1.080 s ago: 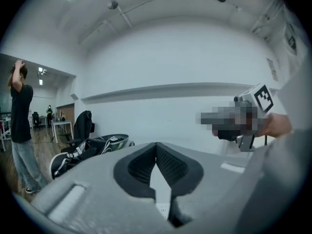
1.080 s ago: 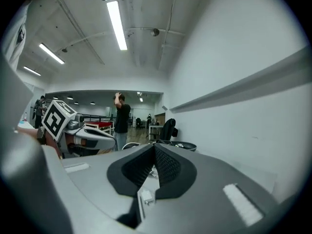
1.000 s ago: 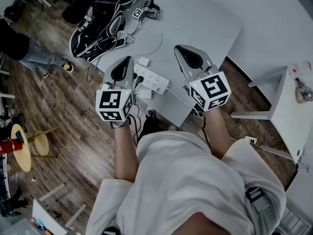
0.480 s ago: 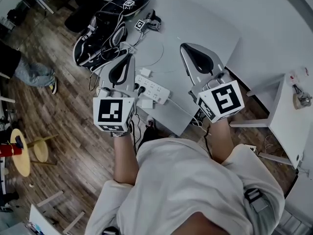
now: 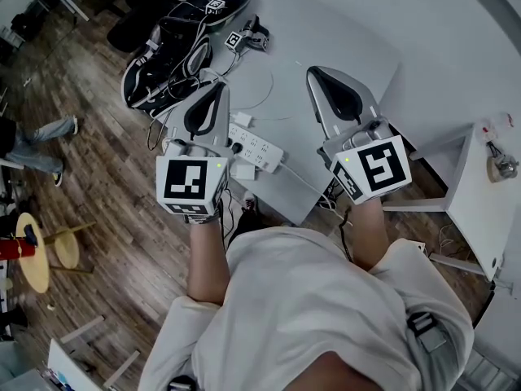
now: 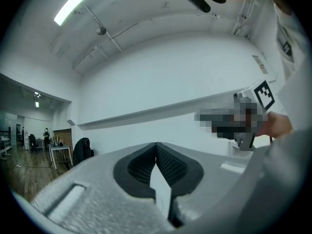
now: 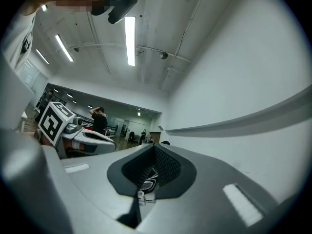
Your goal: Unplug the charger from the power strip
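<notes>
Left gripper (image 6: 156,146): jaws shut tight, pads meeting at the tip with nothing between them. It's held level and aimed at a bare white wall.
Right gripper (image 7: 154,149): same story here, jaws closed to a point and carrying nothing. It's level too, well apart from the left one.
Power strip (image 5: 257,143): white, lying flat on the white table (image 5: 326,23) near its front edge. In the head view it sits between the two grippers, closer to the left one.
Charger (image 5: 242,171): a white block right at the table's edge, just beside the strip's near side. From the head view I can't tell whether it's seated in a socket, and neither gripper touches it.
Dark plug (image 5: 237,147): sitting at the strip's left end.
White cable (image 5: 305,182): thin, running from the strip's right end toward the table's front edge.
Small white block (image 5: 242,120): on the table just beyond the strip, beside the left gripper in the head view.
Black gear (image 5: 167,51): bags and tangled cords piled at the table's far left corner.
Side table (image 5: 480,194): white, off to the right.
Wood floor (image 5: 106,186): to the left, with a yellow stool (image 5: 37,247) on it.
</notes>
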The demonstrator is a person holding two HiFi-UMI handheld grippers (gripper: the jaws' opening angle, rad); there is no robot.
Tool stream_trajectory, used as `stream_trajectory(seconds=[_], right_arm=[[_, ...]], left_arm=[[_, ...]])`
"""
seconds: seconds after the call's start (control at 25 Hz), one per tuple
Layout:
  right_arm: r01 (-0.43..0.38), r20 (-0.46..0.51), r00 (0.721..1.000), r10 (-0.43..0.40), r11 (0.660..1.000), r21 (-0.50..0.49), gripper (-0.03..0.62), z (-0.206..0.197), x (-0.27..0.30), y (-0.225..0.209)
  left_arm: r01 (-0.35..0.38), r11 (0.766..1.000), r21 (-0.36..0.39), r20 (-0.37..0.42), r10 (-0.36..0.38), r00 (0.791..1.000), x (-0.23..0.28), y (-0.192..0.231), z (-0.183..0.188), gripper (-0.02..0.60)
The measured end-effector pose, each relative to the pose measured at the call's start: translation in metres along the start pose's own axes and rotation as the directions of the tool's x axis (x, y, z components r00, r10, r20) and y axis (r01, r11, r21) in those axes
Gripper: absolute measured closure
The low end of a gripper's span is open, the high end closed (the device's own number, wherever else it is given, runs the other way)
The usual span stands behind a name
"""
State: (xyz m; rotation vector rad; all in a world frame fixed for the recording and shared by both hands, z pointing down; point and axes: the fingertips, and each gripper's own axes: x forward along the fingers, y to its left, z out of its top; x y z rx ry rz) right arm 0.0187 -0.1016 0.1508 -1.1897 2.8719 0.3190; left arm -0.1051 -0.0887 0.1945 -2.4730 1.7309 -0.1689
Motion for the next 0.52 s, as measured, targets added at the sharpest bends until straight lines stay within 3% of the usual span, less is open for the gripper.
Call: stream_trajectory(seconds=[0.52], right_arm=[[-0.027,-0.027,0.999,0.027,1.0,-0.004,0.592,-0.0048,0.0068,0.0042]], left_arm=[[0.005,1.0,-0.016,-0.017,-0.006,1.0,0.0039,-0.0006,-0.0063,0.577]])
